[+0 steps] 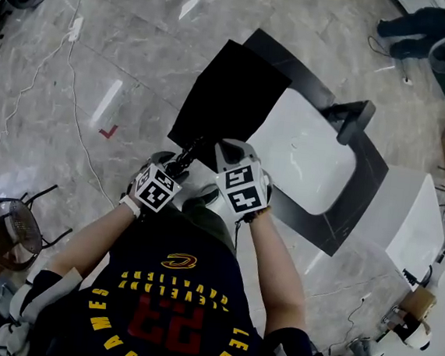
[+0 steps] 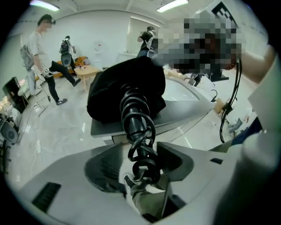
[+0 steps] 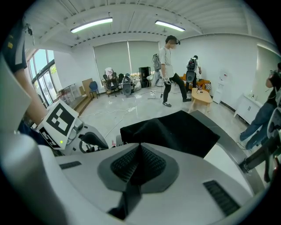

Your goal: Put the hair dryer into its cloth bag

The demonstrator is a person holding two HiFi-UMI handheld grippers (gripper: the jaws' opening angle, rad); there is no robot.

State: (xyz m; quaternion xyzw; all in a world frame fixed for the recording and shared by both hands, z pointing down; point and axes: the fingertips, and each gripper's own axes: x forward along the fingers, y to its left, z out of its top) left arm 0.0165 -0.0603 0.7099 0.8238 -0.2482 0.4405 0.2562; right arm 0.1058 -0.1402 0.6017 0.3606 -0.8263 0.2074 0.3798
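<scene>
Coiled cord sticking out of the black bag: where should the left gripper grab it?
Probably grip the coiled cord on its near loops, coming from the person's side along its length. It runs straight out of the cloth bag toward the left gripper and already lies between its open jaws.

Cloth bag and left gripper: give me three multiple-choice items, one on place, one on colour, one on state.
1. Where does the cloth bag lie? A on the floor; B on the table; C on a chair.
2. What colour is it? A red; B white; C black.
3. How is the left gripper? A shut and empty; B open, the coiled cord between its jaws; C gripping a cup.
Answers: B, the white tabletop shows under it; C, black in all views; B, the left gripper view shows the jaws apart around the cord.
</scene>
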